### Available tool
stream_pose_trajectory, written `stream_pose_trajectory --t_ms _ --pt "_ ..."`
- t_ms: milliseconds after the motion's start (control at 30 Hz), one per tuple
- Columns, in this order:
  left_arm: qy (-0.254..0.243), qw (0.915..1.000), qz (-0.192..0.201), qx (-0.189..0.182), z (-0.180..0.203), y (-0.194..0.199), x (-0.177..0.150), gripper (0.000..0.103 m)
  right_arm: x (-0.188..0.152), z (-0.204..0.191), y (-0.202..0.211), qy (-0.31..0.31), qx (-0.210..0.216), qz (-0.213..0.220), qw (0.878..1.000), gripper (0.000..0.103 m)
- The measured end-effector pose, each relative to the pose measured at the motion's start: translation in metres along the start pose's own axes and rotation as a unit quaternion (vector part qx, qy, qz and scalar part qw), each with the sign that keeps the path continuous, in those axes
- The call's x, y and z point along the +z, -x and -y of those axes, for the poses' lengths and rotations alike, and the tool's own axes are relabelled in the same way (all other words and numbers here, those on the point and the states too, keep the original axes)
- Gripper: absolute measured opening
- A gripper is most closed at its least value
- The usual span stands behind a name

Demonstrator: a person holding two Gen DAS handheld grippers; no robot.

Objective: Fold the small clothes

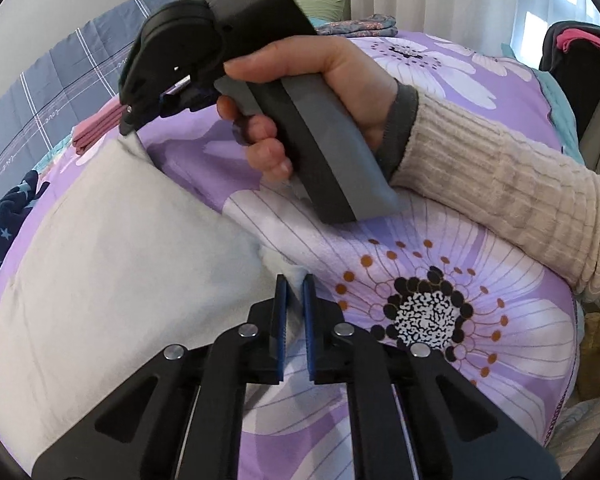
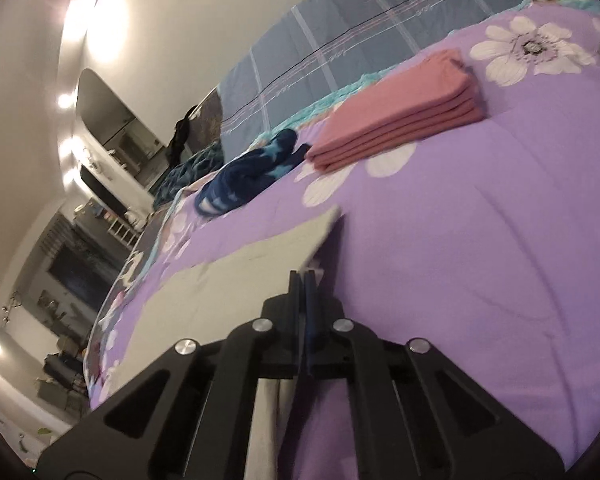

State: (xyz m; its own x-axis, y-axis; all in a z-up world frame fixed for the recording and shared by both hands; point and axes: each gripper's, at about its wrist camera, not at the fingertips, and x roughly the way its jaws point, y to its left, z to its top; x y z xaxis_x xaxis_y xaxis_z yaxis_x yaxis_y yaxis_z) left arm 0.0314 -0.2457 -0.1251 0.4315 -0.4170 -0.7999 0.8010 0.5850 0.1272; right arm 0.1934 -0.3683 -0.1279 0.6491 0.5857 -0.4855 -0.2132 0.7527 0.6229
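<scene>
**A:** so what's going on over on the bed?

**B:** there's a pale grey-white garment (image 1: 112, 248) spread flat on the purple floral duvet (image 1: 440, 264), and the person has 2 of those handheld grippers on it. The left gripper (image 1: 295, 284) is tilted down at the near corner, jaws nearly together with a bit of the pale fabric pinched between the blue pads.

**A:** and the other one?

**B:** the right gripper (image 2: 305, 276) is at the far corner of the same garment (image 2: 236, 276). Jaws are pressed tight together and the cloth edge lifts up right at the tips, so it looks clamped on it. From the left side you can see the right hand (image 1: 300, 108) wrapped round the grey and black handle, cream ribbed sleeve (image 1: 500, 188) resting on the duvet.

**A:** anything else on the bed?

**B:** yeah, a folded pink stack (image 2: 400, 116) further back, well apart from the pale piece, and a crumpled navy thing with light stars (image 2: 248, 172) just beside the stack. Behind those there's a blue-grey checked blanket (image 2: 340, 28) along the wall.
</scene>
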Motion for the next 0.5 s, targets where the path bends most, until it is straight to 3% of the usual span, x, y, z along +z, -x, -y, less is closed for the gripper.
stream_pose_trajectory --t_ms 133,200,267,333,433,467,500 --pt "0.014 0.9997 0.004 -0.019 -0.005 -0.001 -0.004 0.007 -0.002 0.023 -0.018 -0.049 -0.02 -0.045 0.998 0.002" --pt "0.024 0.999 0.008 -0.036 -0.009 0.001 -0.006 0.007 0.0 0.024 -0.008 -0.057 -0.021 -0.02 0.998 0.006" --pt "0.035 0.9977 0.013 -0.057 -0.012 0.002 -0.01 0.007 0.001 0.023 0.007 -0.055 -0.027 0.018 0.998 0.024" --pt "0.047 0.9958 0.015 -0.077 -0.016 0.002 -0.012 0.007 0.002 0.021 0.016 -0.055 0.003 0.033 0.998 0.029" --pt "0.068 0.9921 0.02 -0.104 -0.024 0.001 -0.016 0.007 0.0 0.006 0.007 -0.021 0.095 -0.023 0.995 0.029" --pt "0.071 0.9911 0.022 -0.11 -0.025 0.0 -0.017 0.008 -0.006 -0.002 -0.005 0.0 0.098 -0.063 0.993 0.029" --pt "0.072 0.9909 0.023 -0.112 -0.025 0.0 -0.018 0.01 -0.012 -0.008 -0.017 0.021 0.06 -0.087 0.994 0.027"
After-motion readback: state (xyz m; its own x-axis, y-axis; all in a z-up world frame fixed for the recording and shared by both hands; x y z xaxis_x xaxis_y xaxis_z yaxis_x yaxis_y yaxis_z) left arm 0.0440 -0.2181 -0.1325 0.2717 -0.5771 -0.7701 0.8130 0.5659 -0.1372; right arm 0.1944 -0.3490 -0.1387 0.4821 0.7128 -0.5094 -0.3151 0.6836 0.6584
